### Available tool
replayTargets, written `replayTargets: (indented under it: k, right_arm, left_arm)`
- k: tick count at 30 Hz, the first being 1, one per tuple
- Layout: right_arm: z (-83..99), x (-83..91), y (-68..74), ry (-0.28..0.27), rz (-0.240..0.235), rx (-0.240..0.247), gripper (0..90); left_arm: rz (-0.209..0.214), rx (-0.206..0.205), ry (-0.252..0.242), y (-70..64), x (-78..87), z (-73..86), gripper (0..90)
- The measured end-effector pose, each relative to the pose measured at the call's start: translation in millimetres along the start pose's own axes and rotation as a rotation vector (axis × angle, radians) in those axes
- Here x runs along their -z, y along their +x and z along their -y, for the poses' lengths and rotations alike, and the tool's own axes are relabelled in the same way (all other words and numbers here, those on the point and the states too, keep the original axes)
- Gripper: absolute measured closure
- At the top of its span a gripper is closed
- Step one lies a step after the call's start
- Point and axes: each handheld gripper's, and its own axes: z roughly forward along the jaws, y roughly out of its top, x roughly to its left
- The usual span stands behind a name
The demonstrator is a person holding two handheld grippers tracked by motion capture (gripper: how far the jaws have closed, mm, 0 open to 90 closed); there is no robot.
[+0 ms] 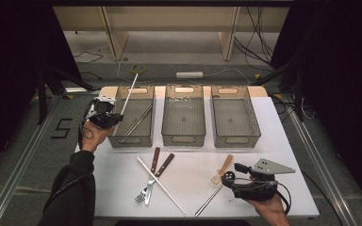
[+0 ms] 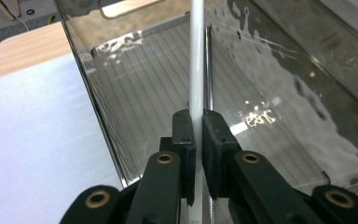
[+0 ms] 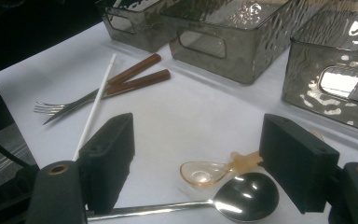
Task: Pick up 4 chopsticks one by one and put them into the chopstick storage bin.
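Note:
My left gripper (image 1: 115,117) (image 2: 198,135) is shut on a long white stick (image 1: 129,92) (image 2: 196,56), which slants up over the left clear bin (image 1: 143,140) (image 2: 86,79). A thin metal rod (image 1: 139,120) (image 2: 209,70) lies inside that bin, just under the stick. My right gripper (image 1: 231,175) (image 3: 200,151) stands open low over the table's front right. Between its jaws lie an amber plastic spoon (image 1: 224,168) (image 3: 204,171) and the bowl of a metal spoon (image 1: 211,198) (image 3: 246,196); it touches neither.
Middle bin (image 1: 184,140) (image 3: 242,70) and right bin (image 1: 237,140) (image 3: 307,98) are empty. On the white mat (image 1: 188,165) lie a second white stick (image 1: 161,185) (image 3: 95,105) and a crossed wood-handled fork (image 1: 143,193) (image 3: 58,108) and knife (image 1: 156,175) (image 3: 140,81).

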Motion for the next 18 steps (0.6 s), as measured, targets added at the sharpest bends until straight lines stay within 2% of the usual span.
replayTargets:
  k: [6, 18]
  right_arm:
    - [0.1, 0.0, -0.1, 0.000, 0.001, 0.000, 27.6]
    - [0.2, -0.3, -0.2, 0.002, 0.000, -0.001, 27.6]
  left_arm:
    - [-0.004, -0.004, 0.035, 0.5, -4.5, 3.1, 83.6]
    - [-0.006, 0.016, 0.060, 1.9, -10.3, 6.0, 82.8]
